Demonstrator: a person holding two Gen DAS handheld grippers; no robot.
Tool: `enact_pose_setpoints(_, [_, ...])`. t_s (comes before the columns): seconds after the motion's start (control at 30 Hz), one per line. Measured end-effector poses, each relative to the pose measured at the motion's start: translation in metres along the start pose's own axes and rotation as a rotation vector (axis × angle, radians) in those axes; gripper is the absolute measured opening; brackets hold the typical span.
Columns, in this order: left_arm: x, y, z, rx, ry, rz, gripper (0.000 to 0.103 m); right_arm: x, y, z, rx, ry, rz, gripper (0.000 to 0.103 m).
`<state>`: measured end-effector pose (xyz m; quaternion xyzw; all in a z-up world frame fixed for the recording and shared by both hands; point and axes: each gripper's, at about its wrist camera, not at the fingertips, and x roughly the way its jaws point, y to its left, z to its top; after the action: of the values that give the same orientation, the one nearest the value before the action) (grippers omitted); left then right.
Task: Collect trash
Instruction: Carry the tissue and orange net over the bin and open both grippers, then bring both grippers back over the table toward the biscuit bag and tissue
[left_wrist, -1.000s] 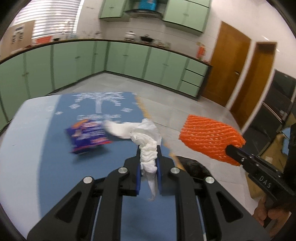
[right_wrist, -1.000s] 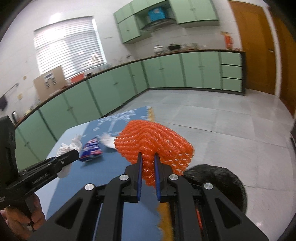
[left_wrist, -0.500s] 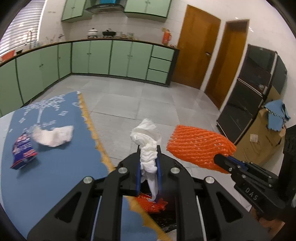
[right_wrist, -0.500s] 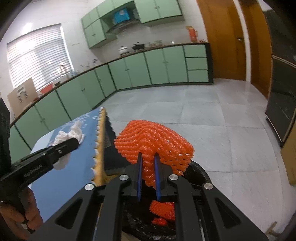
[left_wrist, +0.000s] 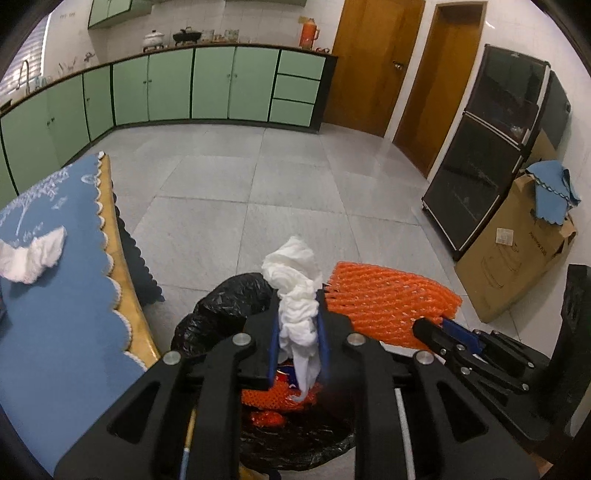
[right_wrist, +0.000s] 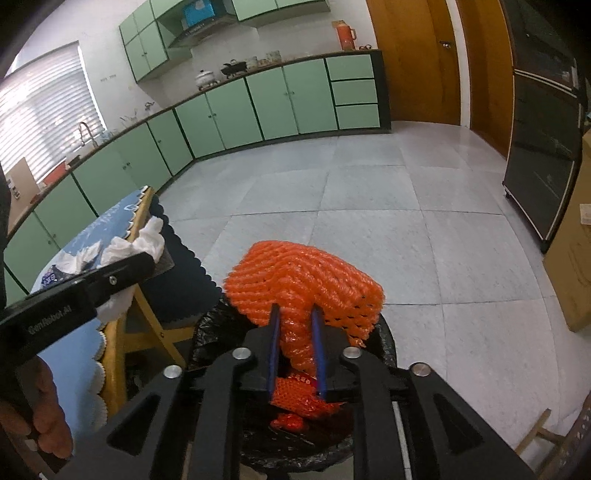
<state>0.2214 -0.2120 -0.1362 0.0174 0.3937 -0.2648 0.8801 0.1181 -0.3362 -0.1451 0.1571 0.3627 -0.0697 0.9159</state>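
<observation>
Left wrist view: the left gripper (left_wrist: 298, 325) is clamped on a crumpled white tissue (left_wrist: 295, 291), its long axis running up the frame, over the black-lined trash bin (left_wrist: 218, 306) at bottom centre. Orange netting already lies inside. Another tissue (left_wrist: 31, 254) remains on the blue tablecloth (left_wrist: 62, 317) at left, so work is left.

Right wrist view: the right gripper (right_wrist: 295, 328) pinches an orange foam net (right_wrist: 303, 280), fanned upward and rightward, above the same bin; neither item is released yet.
</observation>
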Motion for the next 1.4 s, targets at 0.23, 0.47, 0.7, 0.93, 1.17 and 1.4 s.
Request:
enact_pose_setpoints(0.23, [0.002, 0.003, 0.001, -0.013, 0.001, 0.016, 0.041, 0.008, -0.01, 0.0, 0.021, 0.019, -0.025, 0.042])
enact_pose_setpoints(0.47, [-0.013, 0.005, 0.005, -0.018, -0.041, 0.039, 0.047, 0.002, -0.006, 0.002, 0.009, 0.009, -0.039, 0.053])
enact_pose_setpoints(0.7, [-0.043, 0.021, 0.008, -0.025, -0.09, 0.09, 0.052, -0.015, 0.013, 0.015, -0.029, -0.027, -0.032, 0.063])
enact_pose_setpoints(0.93, [-0.081, 0.058, 0.005, -0.068, -0.135, 0.178, 0.056, -0.029, 0.059, 0.033, -0.112, -0.053, 0.008, 0.067])
enact_pose_setpoints(1.17, [-0.121, 0.104, -0.007, -0.119, -0.175, 0.289, 0.061, -0.035, 0.121, 0.041, -0.19, -0.074, 0.081, 0.073])
enact_pose_setpoints(1.4, [-0.161, 0.166, -0.027, -0.203, -0.21, 0.418, 0.064, -0.025, 0.185, 0.042, -0.25, -0.078, 0.186, 0.075])
